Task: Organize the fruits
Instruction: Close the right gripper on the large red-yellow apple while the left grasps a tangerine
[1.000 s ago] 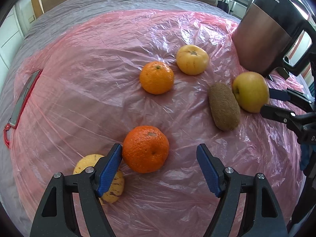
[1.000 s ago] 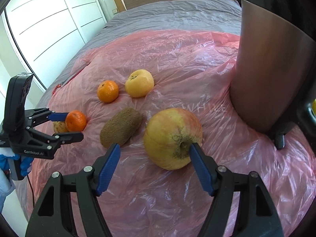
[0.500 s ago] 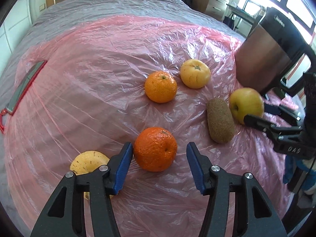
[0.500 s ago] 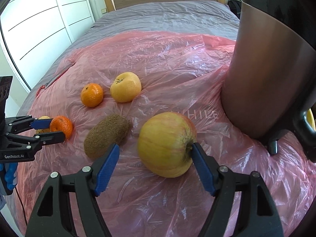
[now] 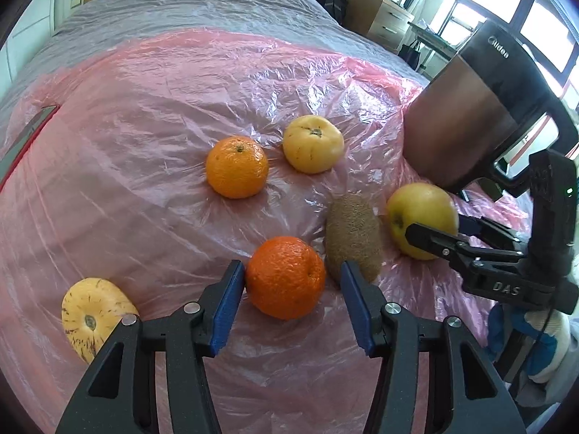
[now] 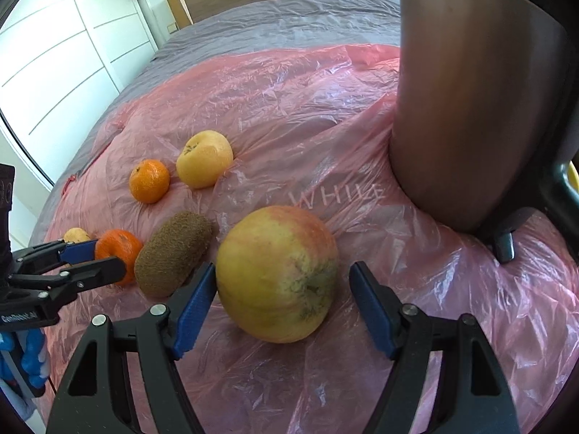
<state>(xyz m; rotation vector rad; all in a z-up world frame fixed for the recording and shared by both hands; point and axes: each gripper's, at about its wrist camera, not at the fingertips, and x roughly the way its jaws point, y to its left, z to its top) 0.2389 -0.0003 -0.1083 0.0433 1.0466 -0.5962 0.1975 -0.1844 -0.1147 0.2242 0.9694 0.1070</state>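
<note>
Brown kiwi crowds orange between closing left gripper; unclamped.

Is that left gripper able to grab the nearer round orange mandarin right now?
Probably yes. The left gripper has been closing around the nearer round orange mandarin; one pad touches it, the other shows a gap. The brown fuzzy kiwi crowds that side.

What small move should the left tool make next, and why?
Probably close a little more on the near orange. The left tool has just been closing with this orange between its pads; the left pad looks about to touch the peel, while a gap remains at the right pad. The kiwi lies close beside it, so close gently.
</note>
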